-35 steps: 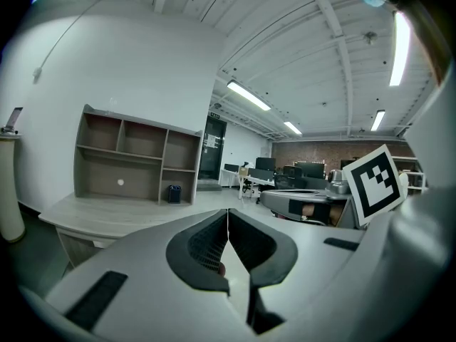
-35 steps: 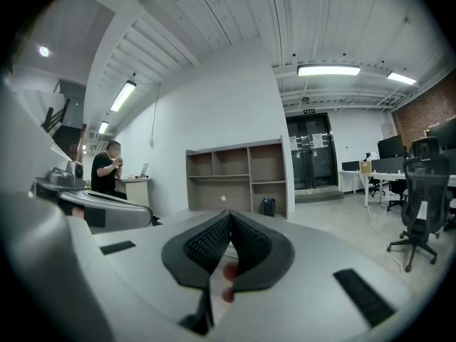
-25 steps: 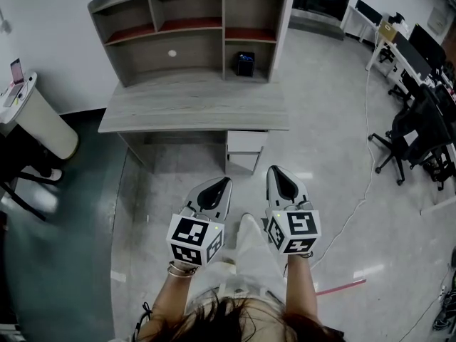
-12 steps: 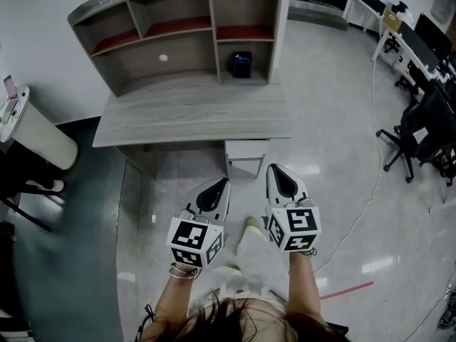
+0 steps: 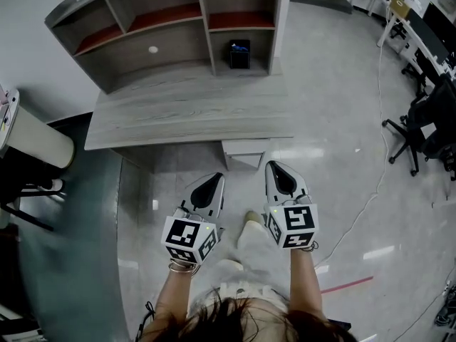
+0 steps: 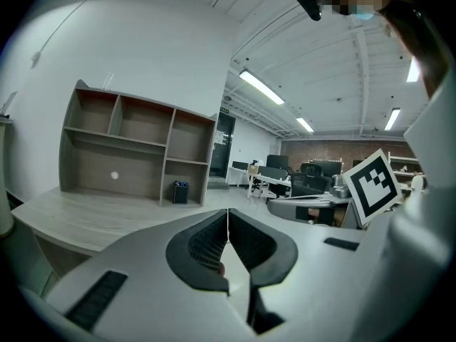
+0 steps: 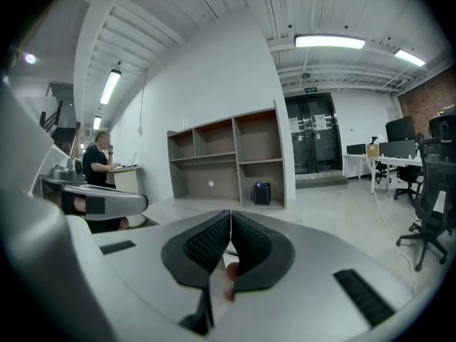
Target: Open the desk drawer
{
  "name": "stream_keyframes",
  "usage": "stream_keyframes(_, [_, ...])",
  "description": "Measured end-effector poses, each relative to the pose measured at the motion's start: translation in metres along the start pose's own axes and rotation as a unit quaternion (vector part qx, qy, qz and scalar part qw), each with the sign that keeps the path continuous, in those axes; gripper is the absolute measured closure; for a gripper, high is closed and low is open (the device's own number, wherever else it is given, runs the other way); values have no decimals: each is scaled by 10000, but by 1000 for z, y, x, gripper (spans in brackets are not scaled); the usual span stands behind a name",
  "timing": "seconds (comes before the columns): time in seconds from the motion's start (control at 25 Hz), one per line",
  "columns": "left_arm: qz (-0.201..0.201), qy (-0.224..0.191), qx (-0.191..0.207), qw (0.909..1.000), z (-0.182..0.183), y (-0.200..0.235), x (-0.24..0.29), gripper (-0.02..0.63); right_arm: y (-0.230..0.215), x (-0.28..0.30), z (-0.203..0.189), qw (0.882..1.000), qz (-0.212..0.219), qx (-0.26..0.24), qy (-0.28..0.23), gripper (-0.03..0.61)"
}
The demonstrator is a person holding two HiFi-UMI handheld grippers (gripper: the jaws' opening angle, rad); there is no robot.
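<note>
Nothing is done yet: the left gripper (image 5: pixel 212 185) and right gripper (image 5: pixel 276 171) both have jaws closed and empty, and the drawer (image 5: pixel 246 150), apparently shut under the counter (image 5: pixel 185 112), lies ahead, untouched and yet to be pulled.

Floor (image 5: pixel 171 173) before drawer (image 5: pixel 243 152) open; desktop (image 5: pixel 189 112) overhangs.

Head view overhead, gripper views level (sharing desk (image 5: pixel 189 116))
</note>
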State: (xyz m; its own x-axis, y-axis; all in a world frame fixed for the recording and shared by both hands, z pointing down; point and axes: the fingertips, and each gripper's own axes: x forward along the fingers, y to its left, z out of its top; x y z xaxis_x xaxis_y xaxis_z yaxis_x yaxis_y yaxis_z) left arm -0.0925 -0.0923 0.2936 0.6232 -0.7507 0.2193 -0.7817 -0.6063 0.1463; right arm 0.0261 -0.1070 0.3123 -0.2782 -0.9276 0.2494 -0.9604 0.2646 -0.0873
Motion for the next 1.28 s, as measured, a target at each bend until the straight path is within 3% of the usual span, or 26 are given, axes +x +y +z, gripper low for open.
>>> stream_keyframes(1.28, [461,203,-564,9971,-63,62,88,601,-70,89,-81,9945,-82,3,1048,555])
